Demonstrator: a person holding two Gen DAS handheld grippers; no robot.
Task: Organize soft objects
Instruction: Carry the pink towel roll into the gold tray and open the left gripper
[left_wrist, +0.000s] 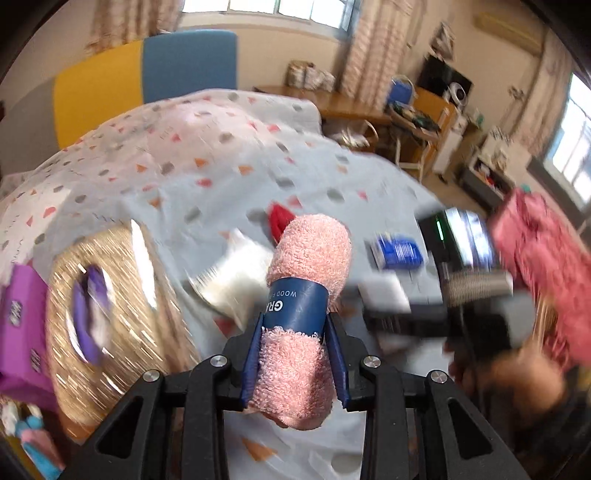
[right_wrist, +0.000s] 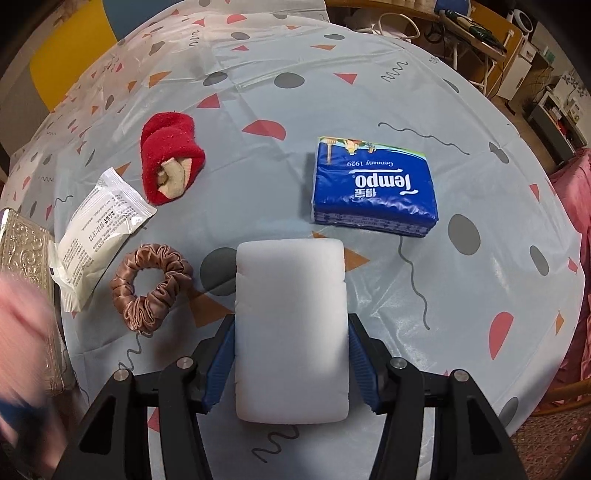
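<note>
My left gripper (left_wrist: 293, 354) is shut on a rolled pink towel (left_wrist: 306, 280) with a blue paper band, held above the table. My right gripper (right_wrist: 291, 354) is shut on a white sponge block (right_wrist: 291, 325), just above the tablecloth. On the table lie red rolled socks (right_wrist: 170, 157), a brown satin scrunchie (right_wrist: 151, 288), a white wipes packet (right_wrist: 99, 232) and a blue Tempo tissue pack (right_wrist: 373, 184). The pink towel shows blurred at the left edge of the right wrist view (right_wrist: 22, 325).
A gold patterned box (left_wrist: 107, 317) with something purple inside stands at the left; it also shows in the right wrist view (right_wrist: 22, 243). A purple box (left_wrist: 18, 317) sits beside it. The patterned tablecloth (right_wrist: 369, 92) covers the round table. Pink fabric (left_wrist: 543, 266) hangs at the right.
</note>
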